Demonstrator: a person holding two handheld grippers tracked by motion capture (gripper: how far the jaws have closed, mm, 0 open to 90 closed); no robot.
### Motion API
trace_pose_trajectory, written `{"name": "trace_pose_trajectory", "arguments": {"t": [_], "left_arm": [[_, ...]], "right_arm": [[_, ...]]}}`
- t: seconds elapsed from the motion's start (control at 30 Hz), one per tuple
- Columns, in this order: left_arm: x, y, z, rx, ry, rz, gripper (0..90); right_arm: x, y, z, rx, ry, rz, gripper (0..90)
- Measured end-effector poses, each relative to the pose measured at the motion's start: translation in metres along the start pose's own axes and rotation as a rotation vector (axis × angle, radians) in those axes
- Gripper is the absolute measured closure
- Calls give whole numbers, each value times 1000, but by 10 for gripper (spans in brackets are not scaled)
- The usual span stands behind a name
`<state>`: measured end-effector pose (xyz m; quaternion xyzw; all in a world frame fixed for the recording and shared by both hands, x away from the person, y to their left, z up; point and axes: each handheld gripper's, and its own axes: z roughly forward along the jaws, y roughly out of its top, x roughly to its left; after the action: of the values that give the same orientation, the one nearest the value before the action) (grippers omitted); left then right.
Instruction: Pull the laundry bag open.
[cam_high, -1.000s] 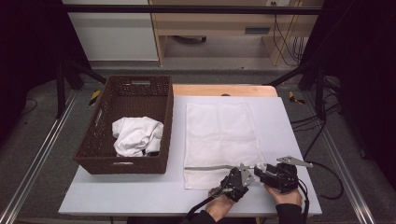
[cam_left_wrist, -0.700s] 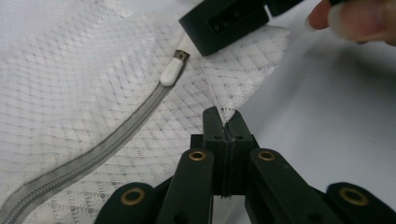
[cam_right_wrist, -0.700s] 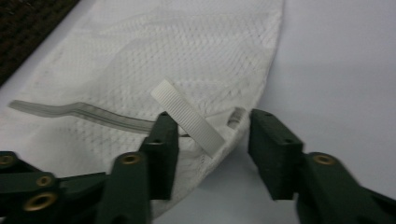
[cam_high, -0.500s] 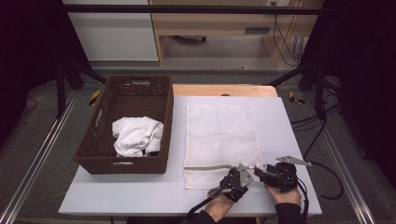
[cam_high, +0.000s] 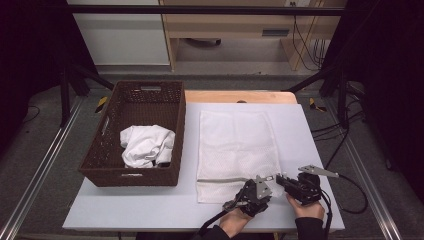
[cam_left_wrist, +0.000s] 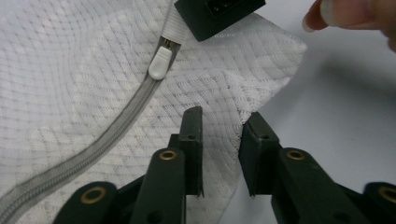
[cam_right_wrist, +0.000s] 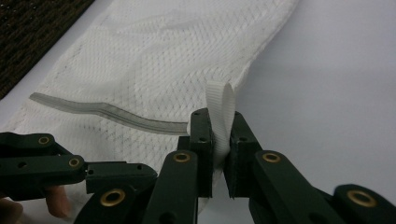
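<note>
The right gripper (cam_right_wrist: 218, 154) clamps the mesh bag's (cam_high: 235, 145) white loop (cam_right_wrist: 219, 114); the left gripper (cam_left_wrist: 220, 140) straddles its corner, jaws apart

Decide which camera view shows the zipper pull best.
The left gripper view: the white zipper pull lies close and sharp on the mesh bag. The high view shows the grey zipper line, the pull too small. The right gripper view shows the zipper curving, its end hidden.

A white diamond-mesh laundry bag (cam_high: 235, 150) with a grey zipper (cam_left_wrist: 84, 158) is lying on the pale grey desk (cam_high: 140, 207), right of a dark brown woven basket (cam_high: 100, 165) holding white cloth (cam_high: 145, 145).
</note>
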<state>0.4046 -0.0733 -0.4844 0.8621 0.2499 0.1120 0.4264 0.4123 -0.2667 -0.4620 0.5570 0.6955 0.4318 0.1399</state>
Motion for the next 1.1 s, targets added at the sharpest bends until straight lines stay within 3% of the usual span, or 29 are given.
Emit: {"name": "trace_pose_trajectory", "arguments": {"t": [0.17,0.33,0.43,0.6,0.77,1.0,1.07,1.1], "left_arm": [[5,2,-18,-36,-17,-28,621],[12,2,-21,-43,-3,-39,626],[17,-3,-20,-32,-31,-65,630],[15,-2,-28,-42,-37,-38,558],[22,6,-36,-71,57,20,529],[33,19,-23,-57,78,24,528],[34,22,-17,-60,94,40,520],[32,23,-13,-65,121,74,520]], "right_arm": [[3,1,-2,-16,-1,-20,834],[6,3,-6,-36,11,-37,836],[9,5,-9,-51,15,-63,838],[9,5,-9,-57,15,-67,837],[11,7,-12,-73,28,-88,838],[16,10,-14,-76,38,-115,840],[16,10,-14,-79,40,-116,840],[17,11,-14,-78,43,-115,841]]}}
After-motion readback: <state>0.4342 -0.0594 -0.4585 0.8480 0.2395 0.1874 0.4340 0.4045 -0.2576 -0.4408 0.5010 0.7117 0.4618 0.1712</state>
